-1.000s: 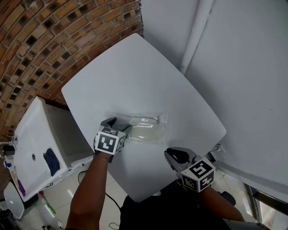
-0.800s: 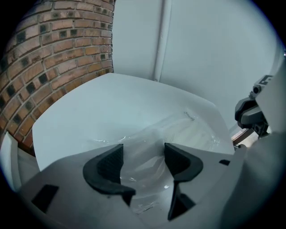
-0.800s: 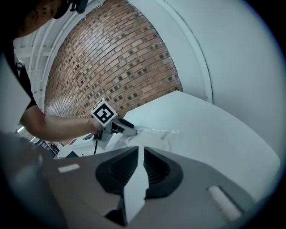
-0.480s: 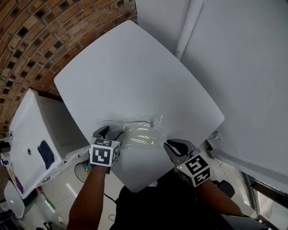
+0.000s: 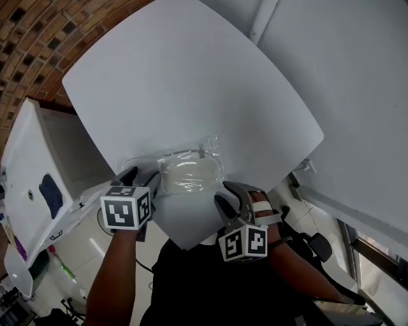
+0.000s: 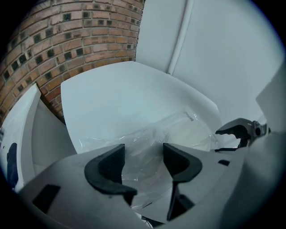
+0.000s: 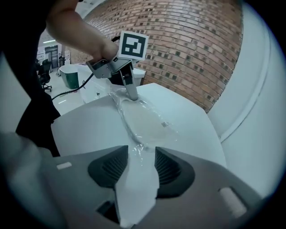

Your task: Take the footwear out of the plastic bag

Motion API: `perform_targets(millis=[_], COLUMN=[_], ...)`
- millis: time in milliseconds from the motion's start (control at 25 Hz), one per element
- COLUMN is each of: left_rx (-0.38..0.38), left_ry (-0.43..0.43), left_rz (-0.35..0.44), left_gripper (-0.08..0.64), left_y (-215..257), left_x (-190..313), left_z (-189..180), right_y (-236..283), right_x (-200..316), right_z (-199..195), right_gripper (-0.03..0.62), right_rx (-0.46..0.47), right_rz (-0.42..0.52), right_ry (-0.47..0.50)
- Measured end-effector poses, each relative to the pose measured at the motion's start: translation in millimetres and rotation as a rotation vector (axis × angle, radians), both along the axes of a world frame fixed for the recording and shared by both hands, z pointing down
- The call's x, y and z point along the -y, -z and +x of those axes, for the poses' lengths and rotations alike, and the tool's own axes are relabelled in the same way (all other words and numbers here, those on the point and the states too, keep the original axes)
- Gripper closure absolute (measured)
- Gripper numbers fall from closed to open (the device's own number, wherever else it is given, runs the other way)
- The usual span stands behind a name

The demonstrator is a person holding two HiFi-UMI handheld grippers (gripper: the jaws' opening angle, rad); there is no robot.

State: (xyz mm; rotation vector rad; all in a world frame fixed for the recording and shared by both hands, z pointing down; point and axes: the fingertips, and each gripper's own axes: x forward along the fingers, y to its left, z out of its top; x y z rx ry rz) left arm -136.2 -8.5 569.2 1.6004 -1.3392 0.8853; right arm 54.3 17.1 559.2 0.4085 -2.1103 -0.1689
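Note:
A clear plastic bag (image 5: 191, 167) lies near the front edge of the white table (image 5: 191, 76), with pale cream footwear (image 5: 186, 176) inside it. My left gripper (image 5: 141, 180) is at the bag's left end. Its jaws have just been closing a little, and crumpled plastic (image 6: 143, 152) lies between them without being pinched. My right gripper (image 5: 231, 194) is at the bag's right end by the table edge. Its jaws have just opened, and only the bag's edge (image 7: 136, 150) and the table show between them. The right gripper view shows the left gripper (image 7: 128, 87) at the bag's far end.
A brick wall (image 5: 38, 38) stands behind the table on the left. A white open-topped unit (image 5: 32, 178) is beside the table's left edge. A white wall with a pipe (image 5: 264, 16) runs along the right. The right gripper (image 6: 237, 130) shows in the left gripper view.
The bag and my left gripper have come closer to the table's front edge. My right gripper has moved in from off the table to the bag's right end, rolled, and its jaws stand wider.

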Motion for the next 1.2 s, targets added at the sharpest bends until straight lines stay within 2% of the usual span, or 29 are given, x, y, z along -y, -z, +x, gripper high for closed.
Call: perform_targets(millis=[200,440,600,800,920,1080,1200], left_rx=[0.002,-0.002,-0.002,-0.005,-0.007,-0.003,-0.001], left_ry=[-0.009,-0.014,-0.015,-0.012,-0.013,-0.02,-0.02], left_rz=[0.018,0.028,0.023,0.026,0.03,0.027,0.028], left_gripper=[0.281,0.281,0.281,0.281,0.282,0.282,0.282], left_y=[-3,-4,-4,-4,-5,-5,-4], left_x=[-2,-2,-2,-2,-2,-2,-3], left_z=[-1,-2,-1,-2,-2,-3,-1], right_y=[2,7,10,16,23,28,28], right_x=[1,6,5,4,10,25,31], right_z=[-3,-6,-4,1,5,17,23], right_gripper=[0.506,0.585,0.589,0.589,0.589,0.591,0.591], right_rx=[0.001,0.056,0.116,0.285,0.405,0.539,0.552], right_rz=[0.046,0.004,-0.071,-0.217,-0.307,-0.41,-0.429], right_ry=[-0.049,-0.103,-0.138,-0.216,-0.296,-0.45,-0.497])
